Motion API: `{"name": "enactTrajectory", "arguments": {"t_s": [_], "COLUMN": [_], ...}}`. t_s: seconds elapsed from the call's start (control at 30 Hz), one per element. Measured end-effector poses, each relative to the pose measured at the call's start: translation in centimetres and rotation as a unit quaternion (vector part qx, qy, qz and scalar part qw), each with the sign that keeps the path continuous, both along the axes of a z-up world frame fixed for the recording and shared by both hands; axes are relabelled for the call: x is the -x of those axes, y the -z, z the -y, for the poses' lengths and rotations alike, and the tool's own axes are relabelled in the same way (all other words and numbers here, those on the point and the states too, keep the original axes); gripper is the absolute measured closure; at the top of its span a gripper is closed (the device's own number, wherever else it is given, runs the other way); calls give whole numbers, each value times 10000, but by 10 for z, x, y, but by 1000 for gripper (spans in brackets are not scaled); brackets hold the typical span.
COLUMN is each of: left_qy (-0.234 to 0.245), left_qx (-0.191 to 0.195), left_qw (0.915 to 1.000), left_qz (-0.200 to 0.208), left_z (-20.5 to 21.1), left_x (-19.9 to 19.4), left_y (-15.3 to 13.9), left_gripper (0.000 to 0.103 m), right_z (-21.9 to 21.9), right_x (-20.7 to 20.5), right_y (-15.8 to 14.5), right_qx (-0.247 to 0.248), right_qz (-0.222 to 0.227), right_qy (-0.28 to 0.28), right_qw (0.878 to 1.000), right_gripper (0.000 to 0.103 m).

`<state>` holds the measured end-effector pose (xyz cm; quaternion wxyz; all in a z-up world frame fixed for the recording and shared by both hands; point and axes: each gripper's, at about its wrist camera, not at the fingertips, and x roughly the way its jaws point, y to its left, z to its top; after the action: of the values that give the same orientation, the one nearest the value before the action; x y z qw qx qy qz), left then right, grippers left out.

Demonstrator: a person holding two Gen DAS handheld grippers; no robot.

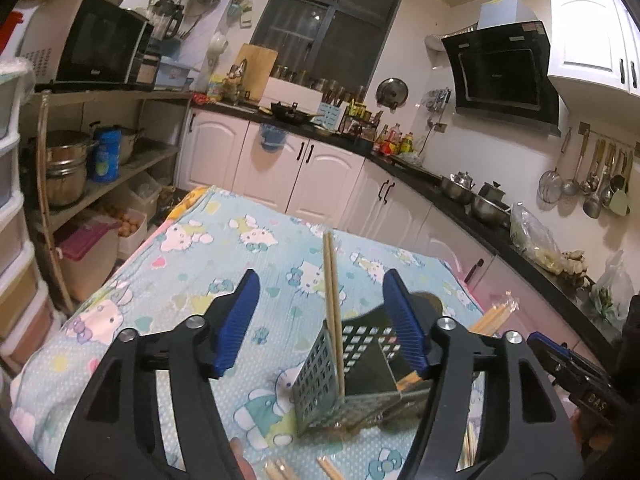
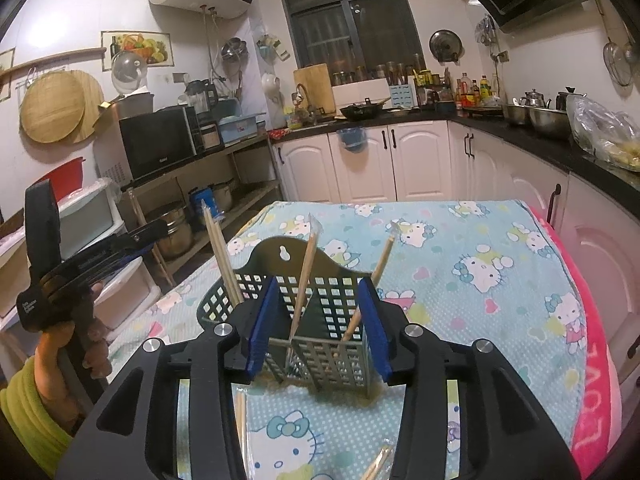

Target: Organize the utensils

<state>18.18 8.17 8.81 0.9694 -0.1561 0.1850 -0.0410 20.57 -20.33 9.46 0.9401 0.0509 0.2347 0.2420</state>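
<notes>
**Chopsticks in the holder, both tongs spread**

Nearest the cameras, loose chopsticks (image 2: 241,420) are seen lying flat on the patterned tablecloth (image 2: 460,248), in front of the holder. The right gripper (image 2: 318,328) is held wide apart, nothing between its blue pads, which are placed either side of the perforated utensil holder (image 2: 320,300). The left gripper (image 1: 320,320) is likewise spread and empty, with the same holder seen between its fingers. Inside the holder three sets of chopsticks are stood upright or leaning: one (image 2: 222,256) in the left part, one (image 2: 306,276) near the middle divider, one (image 2: 380,264) on the right. Farther off, white kitchen cabinets (image 2: 360,160) are seen beyond the table's far edge.
</notes>
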Motion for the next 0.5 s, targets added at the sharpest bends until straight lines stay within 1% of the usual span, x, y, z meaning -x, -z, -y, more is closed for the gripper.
{"name": "enactTrajectory", "arguments": {"t_s": [0.1,0.2,0.33,0.5], "left_qy": [32,88,154,196], "left_qx": [-20,-46,-55,7], "left_qw": [9999,9997,9993,9986], "left_qz": [-101,-212,-333,-493], "left_z": [-1,-1,-2,-5], "left_x": [6,11,18,27], "left_y": [4,9,16,25], "left_gripper": [38,34,25,20], "right_z": [1,1,3,10], "right_x": [2,4,8,20], "right_y": [-1,0,1,6], "right_qx": [6,8,31,59], "right_qz": [1,1,0,-26], "right_qy": [2,-2,-20,-48], "right_qw": [10000,10000,10000,10000], "right_gripper": [61,61,60,58]}}
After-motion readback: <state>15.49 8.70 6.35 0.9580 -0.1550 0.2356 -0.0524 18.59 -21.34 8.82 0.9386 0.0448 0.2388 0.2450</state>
